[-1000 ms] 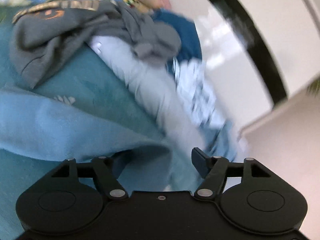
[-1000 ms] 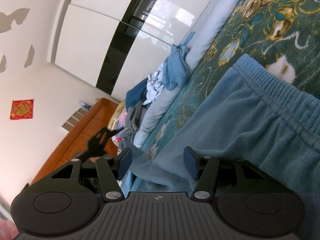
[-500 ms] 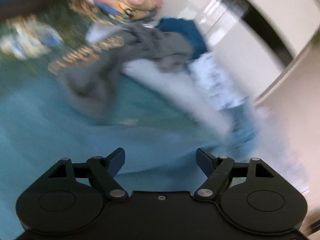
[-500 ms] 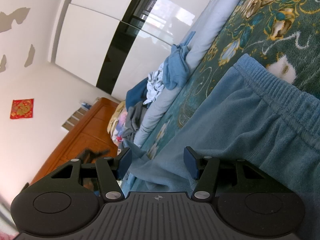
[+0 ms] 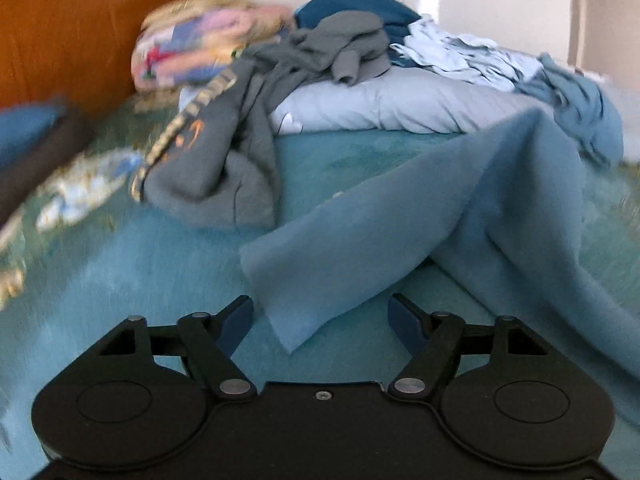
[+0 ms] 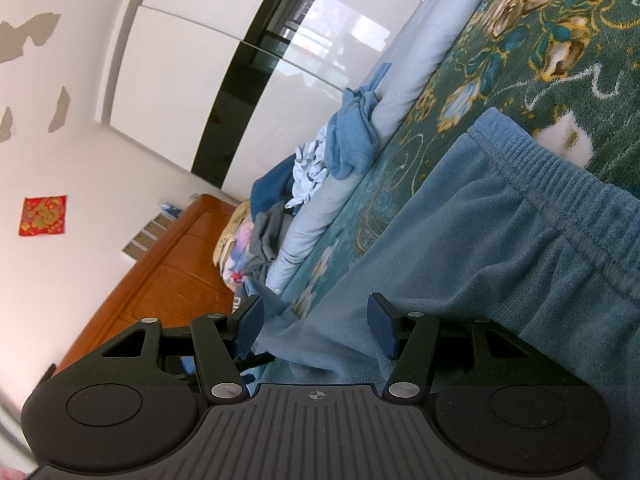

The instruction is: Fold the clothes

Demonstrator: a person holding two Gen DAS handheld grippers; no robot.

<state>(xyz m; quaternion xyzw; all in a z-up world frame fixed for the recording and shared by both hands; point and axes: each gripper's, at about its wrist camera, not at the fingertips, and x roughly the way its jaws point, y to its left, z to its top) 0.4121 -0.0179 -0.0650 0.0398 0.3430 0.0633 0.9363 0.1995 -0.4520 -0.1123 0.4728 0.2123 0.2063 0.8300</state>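
**Folding laundry: blue trousers spread on a patterned bed cover**

Lying across the lower right of the right wrist view, the blue trousers [image 6: 500, 264] show a ribbed elastic waistband running diagonally toward the right edge. In the left wrist view one leg end reaches from the right of the frame down to the lower centre, its corner between the fingers.

- Left gripper [image 5: 320, 324]: jaws closing but wide apart; the trouser corner lies in the gap, pads not pressing on it.
- Right gripper [image 6: 316, 328]: jaws about half open, trouser cloth bunched between them; whether the pads grip it cannot be told.
- Bed cover [image 6: 560, 40]: dark green, gold and blue flowers, beneath the trousers.
- Grey sweatshirt [image 5: 224, 152]: crumpled, upper left of centre, left wrist view.
- Pale blue pillow [image 5: 384, 104]: behind the sweatshirt, upper centre.
- Pile of clothes [image 5: 480, 56]: on the pillow, upper right.
- Folded colourful blanket [image 5: 200, 48]: upper left, blurred.
- Wooden headboard [image 6: 172, 276]: left of centre, right wrist view.
- White wardrobe [image 6: 192, 80]: upper left.
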